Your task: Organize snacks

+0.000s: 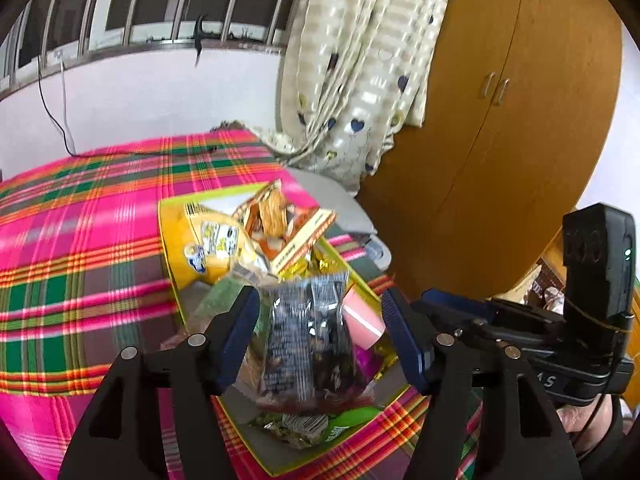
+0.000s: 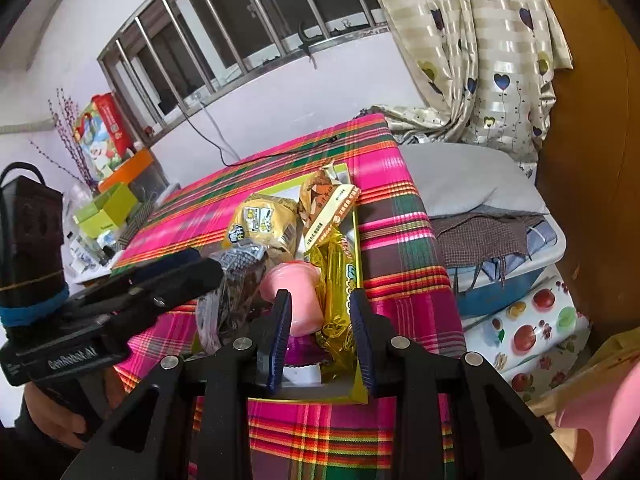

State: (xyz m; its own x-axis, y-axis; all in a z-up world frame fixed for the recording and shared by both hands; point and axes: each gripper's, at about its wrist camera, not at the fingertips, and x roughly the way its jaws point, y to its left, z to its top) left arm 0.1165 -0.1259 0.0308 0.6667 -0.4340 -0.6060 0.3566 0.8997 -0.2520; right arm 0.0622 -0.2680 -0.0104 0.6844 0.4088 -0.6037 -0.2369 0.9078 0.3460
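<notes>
Left tongs (image 1: 320, 332): jaws spread wide, a dark clear-windowed snack packet (image 1: 308, 344) standing between them, pads off it on both sides.
Right tongs (image 2: 320, 336): jaws part-closed over the tray's near end, around the yellow wrapper; whether the pads press on it, I cannot tell.
Tray (image 1: 170, 240): yellow-green, shallow, lying on the plaid-covered counter (image 1: 80, 240).
Tray contents: dark packet, pink tub (image 2: 292, 296), yellow wrapper (image 2: 340, 288), yellow bag (image 2: 264, 228), orange-and-cream pack (image 2: 324, 204) at the far end.
</notes>
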